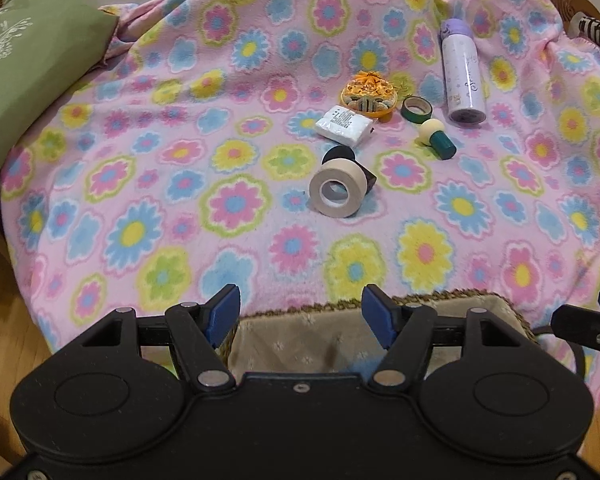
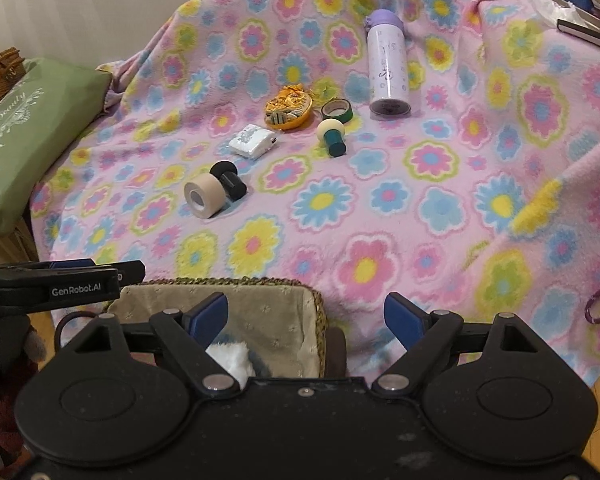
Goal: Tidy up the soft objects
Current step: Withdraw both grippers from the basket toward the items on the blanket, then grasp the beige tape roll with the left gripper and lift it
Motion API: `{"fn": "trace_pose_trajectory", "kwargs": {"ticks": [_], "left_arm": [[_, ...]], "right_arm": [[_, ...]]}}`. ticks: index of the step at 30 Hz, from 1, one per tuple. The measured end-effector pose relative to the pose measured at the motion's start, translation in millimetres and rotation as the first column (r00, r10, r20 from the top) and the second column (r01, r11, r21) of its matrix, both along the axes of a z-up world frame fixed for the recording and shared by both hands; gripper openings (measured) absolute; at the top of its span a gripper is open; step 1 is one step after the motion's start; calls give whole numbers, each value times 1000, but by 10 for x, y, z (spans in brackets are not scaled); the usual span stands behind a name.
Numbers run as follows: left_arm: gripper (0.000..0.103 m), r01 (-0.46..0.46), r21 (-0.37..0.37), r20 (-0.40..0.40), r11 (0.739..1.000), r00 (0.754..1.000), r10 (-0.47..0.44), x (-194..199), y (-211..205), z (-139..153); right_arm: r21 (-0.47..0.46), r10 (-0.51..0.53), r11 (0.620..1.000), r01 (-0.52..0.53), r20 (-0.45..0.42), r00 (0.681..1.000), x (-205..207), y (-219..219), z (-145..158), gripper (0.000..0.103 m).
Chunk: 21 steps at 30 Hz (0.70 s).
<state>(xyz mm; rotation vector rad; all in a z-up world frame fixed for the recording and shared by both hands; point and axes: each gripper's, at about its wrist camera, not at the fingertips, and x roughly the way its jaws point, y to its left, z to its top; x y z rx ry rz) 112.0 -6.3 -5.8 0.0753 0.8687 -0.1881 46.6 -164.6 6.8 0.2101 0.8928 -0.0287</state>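
Observation:
A fabric-lined woven basket (image 1: 300, 340) (image 2: 284, 320) sits at the near edge of the flowered pink blanket (image 1: 180, 140) (image 2: 420, 200). A white and blue-grey furry soft thing (image 2: 236, 356) lies inside it. My left gripper (image 1: 300, 312) is open and empty above the basket. My right gripper (image 2: 306, 318) is open and empty over the basket's right rim. A yellow-orange fabric pouch (image 1: 370, 94) (image 2: 288, 108) and a white tissue pack (image 1: 344, 126) (image 2: 252, 141) lie mid-blanket, apart from both grippers.
On the blanket lie a beige tape roll (image 1: 336, 190) (image 2: 204, 196), a black knob (image 2: 230, 180), a green tape ring (image 1: 417, 109) (image 2: 337, 111), a cream-headed teal peg (image 1: 438, 138) (image 2: 332, 136) and a lilac bottle (image 1: 462, 72) (image 2: 388, 64). A green pillow (image 1: 24, 80) (image 2: 32, 136) lies left.

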Motion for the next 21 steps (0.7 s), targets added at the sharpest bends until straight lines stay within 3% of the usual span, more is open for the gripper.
{"fn": "trace_pose_trajectory", "kwargs": {"ticks": [21], "left_arm": [[66,102,30,-25,994,995,-102,701,-255,-315]], "right_arm": [[-25,0,1000,-3,-90,996,874,-45,-317,87]]}}
